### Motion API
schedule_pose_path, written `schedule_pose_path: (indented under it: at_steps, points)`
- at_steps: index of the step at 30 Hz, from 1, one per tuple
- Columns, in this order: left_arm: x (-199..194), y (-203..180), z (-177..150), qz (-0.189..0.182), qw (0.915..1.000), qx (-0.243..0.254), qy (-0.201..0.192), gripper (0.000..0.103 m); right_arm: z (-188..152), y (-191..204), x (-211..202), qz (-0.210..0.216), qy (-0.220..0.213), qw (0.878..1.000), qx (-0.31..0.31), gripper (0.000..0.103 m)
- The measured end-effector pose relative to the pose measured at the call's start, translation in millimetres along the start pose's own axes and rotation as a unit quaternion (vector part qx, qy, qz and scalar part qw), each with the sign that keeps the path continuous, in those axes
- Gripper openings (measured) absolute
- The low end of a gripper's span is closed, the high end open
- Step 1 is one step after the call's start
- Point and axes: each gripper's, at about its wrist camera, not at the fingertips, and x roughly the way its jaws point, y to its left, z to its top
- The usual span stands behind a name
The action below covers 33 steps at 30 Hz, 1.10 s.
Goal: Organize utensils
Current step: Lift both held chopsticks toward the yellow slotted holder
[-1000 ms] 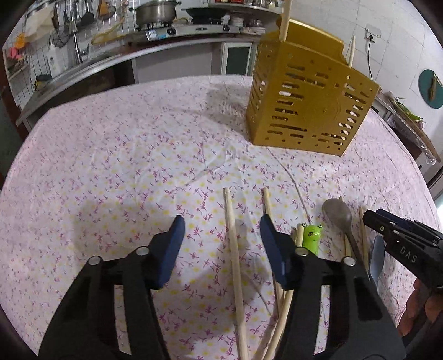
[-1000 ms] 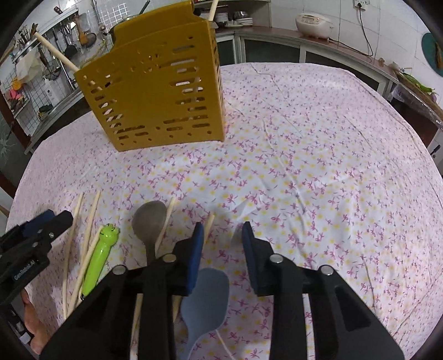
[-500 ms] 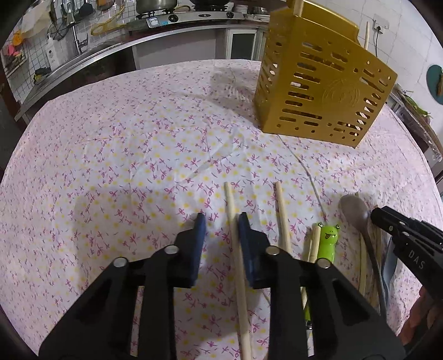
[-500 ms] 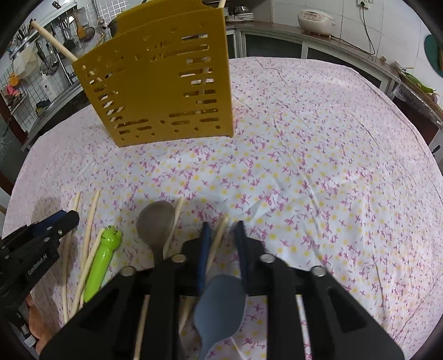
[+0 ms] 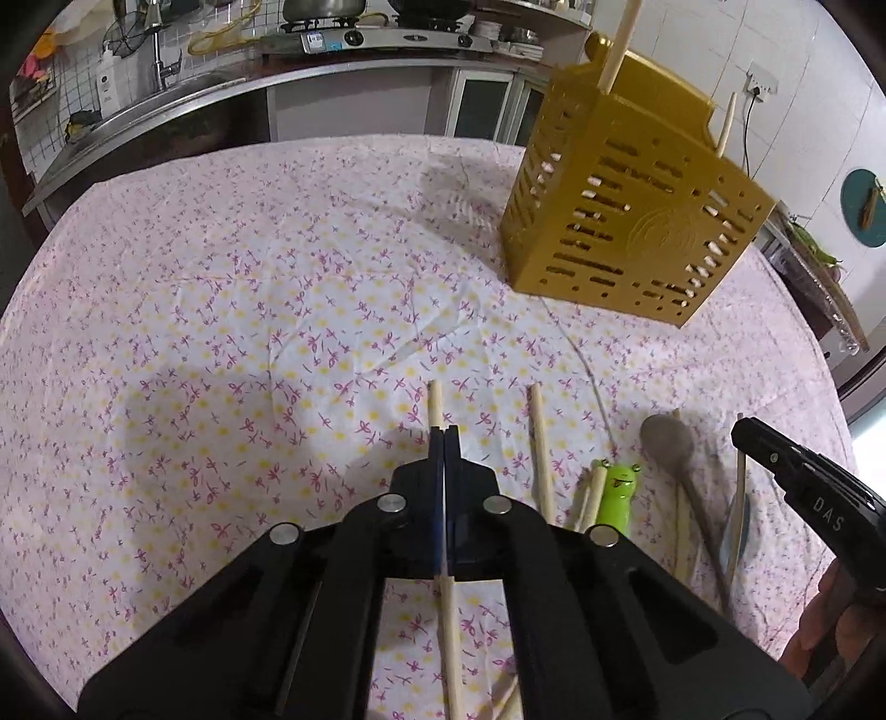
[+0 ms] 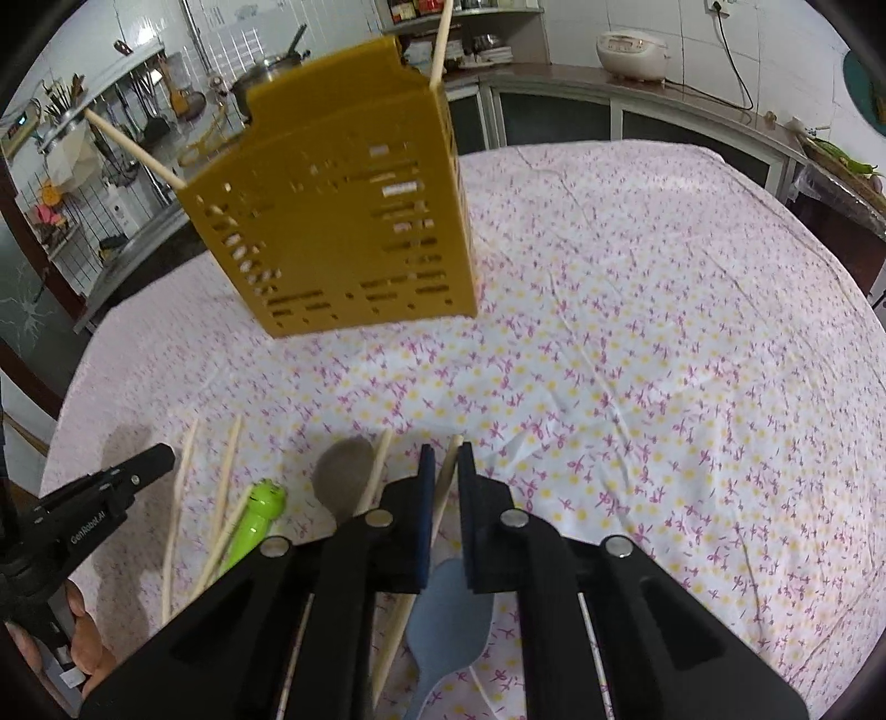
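Note:
My left gripper point(image 5: 444, 437) is shut on a wooden chopstick point(image 5: 436, 404) lying on the flowered tablecloth. My right gripper point(image 6: 443, 457) is shut on another wooden chopstick point(image 6: 449, 464), just above a blue spoon point(image 6: 448, 620). A yellow slotted utensil basket point(image 5: 626, 221) stands at the far right of the table with chopsticks sticking out of it; it also shows in the right wrist view point(image 6: 343, 232). More chopsticks point(image 5: 540, 443), a green frog-faced utensil point(image 5: 617, 493) and a grey spoon point(image 5: 667, 443) lie between the two grippers.
The table point(image 5: 221, 310) is covered by a white cloth with pink flowers. A kitchen counter with a sink and stove point(image 5: 343, 39) runs behind it. A rice cooker point(image 6: 631, 47) stands on the counter at the back right.
Both grippers have closed: the left on the chopstick in front of it, the right on the chopstick by the blue spoon. Both views have come lower and nearer the table.

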Motion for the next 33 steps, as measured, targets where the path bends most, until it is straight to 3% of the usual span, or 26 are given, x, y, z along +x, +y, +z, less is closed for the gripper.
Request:
schedule_pose_path:
  at_steps: [18,22,27,30,31,33]
  points:
    - [19.0,-0.8,3.3,0.02,0.9991,0.017,0.032,0.001,-1.3,-4.0,9.1,0.005,0.013,1.0,-0.003,0.008]
    - [28.6,3.4,4.9,0.014,0.9986,0.006,0.051,0.01,-1.1,-1.9,10.4,0.005,0.014,1.0,-0.003,0.008]
    - [30.6,-2.2,4.4,0.022,0.9986,0.022,0.044,0.013,-1.9,1.9,11.1,0.004,0.014,1.0,-0.007,0.008]
    - [32.7,-5.5,5.5,0.018,0.9983,0.029,0.047,0.021,-2.0,3.2,11.8,0.004,0.014,1.0,-0.006,0.008]
    - [34.0,-7.8,6.4,0.023,0.9981,0.034,0.046,0.021,-2.3,4.0,12.5,0.003,0.014,1.0,-0.006,0.008]
    - [34.9,-9.8,7.8,0.03,0.9978,0.039,0.045,0.008,-2.0,3.9,13.0,0.002,0.014,1.0,-0.006,0.008]
